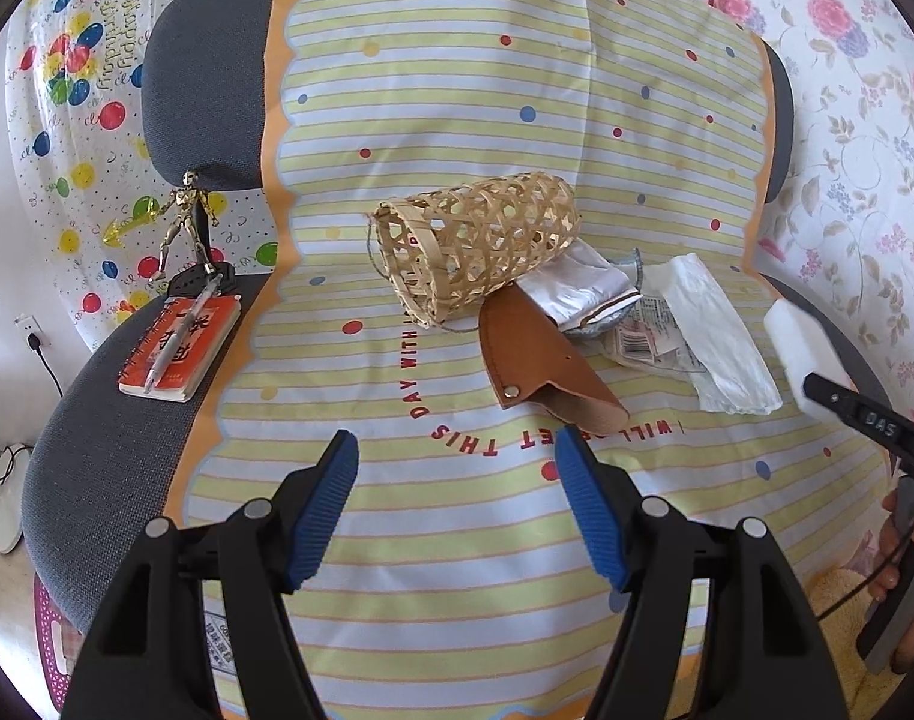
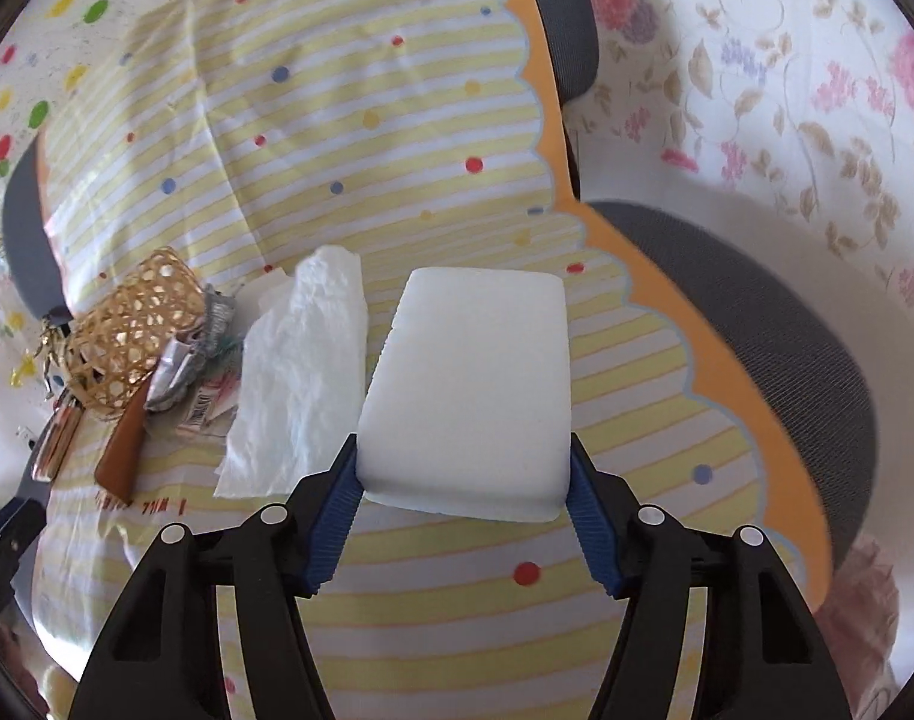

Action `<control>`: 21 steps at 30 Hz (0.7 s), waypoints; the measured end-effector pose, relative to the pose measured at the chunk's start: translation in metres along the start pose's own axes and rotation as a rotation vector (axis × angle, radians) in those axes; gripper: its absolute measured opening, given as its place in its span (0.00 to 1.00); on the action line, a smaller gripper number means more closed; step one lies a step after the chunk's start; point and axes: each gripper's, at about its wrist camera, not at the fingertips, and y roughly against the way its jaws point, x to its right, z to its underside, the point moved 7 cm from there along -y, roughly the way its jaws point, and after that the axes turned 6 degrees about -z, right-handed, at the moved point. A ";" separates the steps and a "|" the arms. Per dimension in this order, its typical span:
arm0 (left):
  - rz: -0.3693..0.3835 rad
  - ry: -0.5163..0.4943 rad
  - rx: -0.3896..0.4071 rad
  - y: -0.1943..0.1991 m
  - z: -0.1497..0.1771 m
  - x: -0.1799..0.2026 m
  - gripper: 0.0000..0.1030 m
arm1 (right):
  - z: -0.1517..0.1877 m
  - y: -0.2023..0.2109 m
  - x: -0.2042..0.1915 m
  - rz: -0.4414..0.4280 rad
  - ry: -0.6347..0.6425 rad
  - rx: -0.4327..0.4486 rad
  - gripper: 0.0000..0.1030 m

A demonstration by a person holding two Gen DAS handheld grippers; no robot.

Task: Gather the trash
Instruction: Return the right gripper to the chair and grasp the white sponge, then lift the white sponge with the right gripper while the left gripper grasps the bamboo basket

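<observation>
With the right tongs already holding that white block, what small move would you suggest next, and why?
Probably carry the white block leftward toward the basket. The right tongs are shut on it, it is lifted above the cloth, and the basket lies on its side beside the tissue.

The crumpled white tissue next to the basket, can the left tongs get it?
Probably yes. The left tongs are open and holding nothing. The crumpled white tissue lies uncovered on the striped yellow cloth, ahead and to their right. The brown leather sheath sits beside that path.
</observation>
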 end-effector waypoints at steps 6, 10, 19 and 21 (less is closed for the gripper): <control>0.003 0.015 -0.001 0.001 -0.004 -0.003 0.64 | -0.005 0.051 -0.021 -0.085 0.114 0.087 0.59; -0.017 0.020 0.008 0.000 -0.010 -0.008 0.64 | -0.001 0.063 -0.030 -0.092 0.180 0.081 0.61; -0.016 0.016 -0.006 -0.005 -0.007 -0.006 0.64 | 0.017 0.042 -0.028 -0.091 0.168 -0.003 0.62; -0.003 0.026 -0.002 -0.008 -0.012 -0.008 0.64 | 0.020 0.036 -0.026 -0.080 0.169 -0.021 0.62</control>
